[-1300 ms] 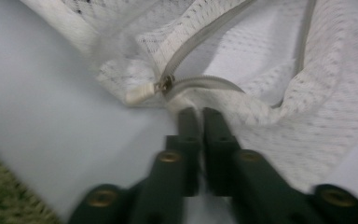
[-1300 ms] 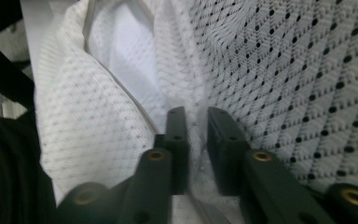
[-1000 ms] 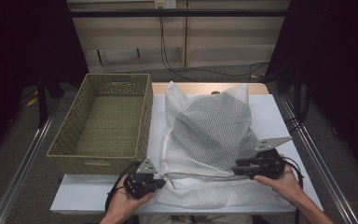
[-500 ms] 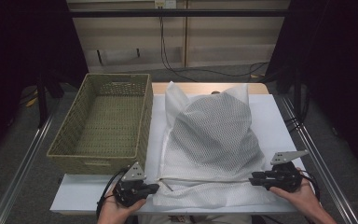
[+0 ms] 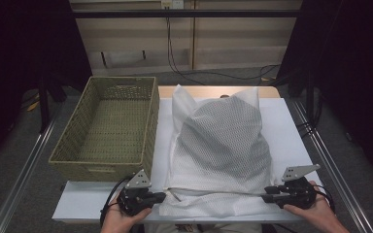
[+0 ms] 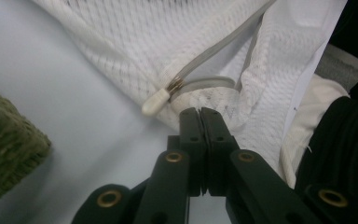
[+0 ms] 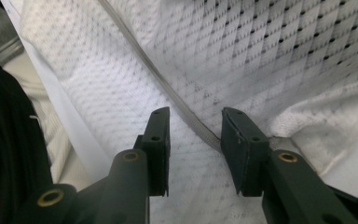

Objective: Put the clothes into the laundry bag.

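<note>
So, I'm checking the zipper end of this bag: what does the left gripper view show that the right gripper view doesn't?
The left gripper view shows the zipper pull with its pale tip, a corner of the woven basket, and the left gripper shut on the edge of the mesh bag.

The right gripper view shows the right gripper with its fingers apart either side of the zipper line, its jaws having just been opening, nothing pinched.

Both show the white mesh bag and its grey zipper on the table.
</note>
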The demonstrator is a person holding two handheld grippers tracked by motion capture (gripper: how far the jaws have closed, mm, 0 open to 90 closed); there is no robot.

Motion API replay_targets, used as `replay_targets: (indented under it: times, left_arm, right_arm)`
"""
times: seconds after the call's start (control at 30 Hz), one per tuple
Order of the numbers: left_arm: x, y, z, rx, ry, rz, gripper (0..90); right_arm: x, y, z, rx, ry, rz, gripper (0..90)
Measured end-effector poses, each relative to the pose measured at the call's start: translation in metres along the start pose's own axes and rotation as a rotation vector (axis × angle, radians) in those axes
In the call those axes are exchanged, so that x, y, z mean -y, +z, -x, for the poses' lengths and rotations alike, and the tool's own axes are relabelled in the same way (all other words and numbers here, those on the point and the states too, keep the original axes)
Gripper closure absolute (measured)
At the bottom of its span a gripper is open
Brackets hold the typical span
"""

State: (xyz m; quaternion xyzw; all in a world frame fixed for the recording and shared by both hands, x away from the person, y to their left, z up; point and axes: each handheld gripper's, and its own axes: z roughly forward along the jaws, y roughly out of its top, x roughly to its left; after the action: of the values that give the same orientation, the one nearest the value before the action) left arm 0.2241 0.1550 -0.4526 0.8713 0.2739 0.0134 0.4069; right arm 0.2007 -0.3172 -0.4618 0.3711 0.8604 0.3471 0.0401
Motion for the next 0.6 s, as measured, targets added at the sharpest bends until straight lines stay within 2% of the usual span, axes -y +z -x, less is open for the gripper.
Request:
replay_targets:
  times: [0.07,0.17,0.2,0.33,0.47,0.6]
  left_arm:
    - [-0.001,0.0,0.001,0.007,0.007,0.011,83.0]
    - [-0.002,0.0,0.003,-0.011,0.018,0.022,74.0]
    - [-0.002,-0.001,0.003,-0.017,0.02,0.032,71.4]
    - [-0.003,-0.003,0.001,-0.025,-0.003,0.075,59.5]
    - [-0.005,-0.005,0.0,-0.039,-0.015,0.085,50.2]
    - [-0.005,-0.005,0.002,-0.065,-0.001,0.099,49.0]
  right_arm:
    - [-0.003,-0.002,0.0,0.002,0.008,0.031,61.1]
    - [-0.007,-0.005,0.001,-0.002,-0.001,0.091,58.7]
    - [-0.009,-0.006,0.0,0.012,0.002,0.103,57.2]
    - [-0.014,-0.013,0.0,0.029,0.014,0.171,53.6]
    - [-0.016,-0.014,0.0,0.021,0.016,0.187,50.4]
    - [-0.018,-0.014,-0.001,0.016,0.015,0.203,49.5]
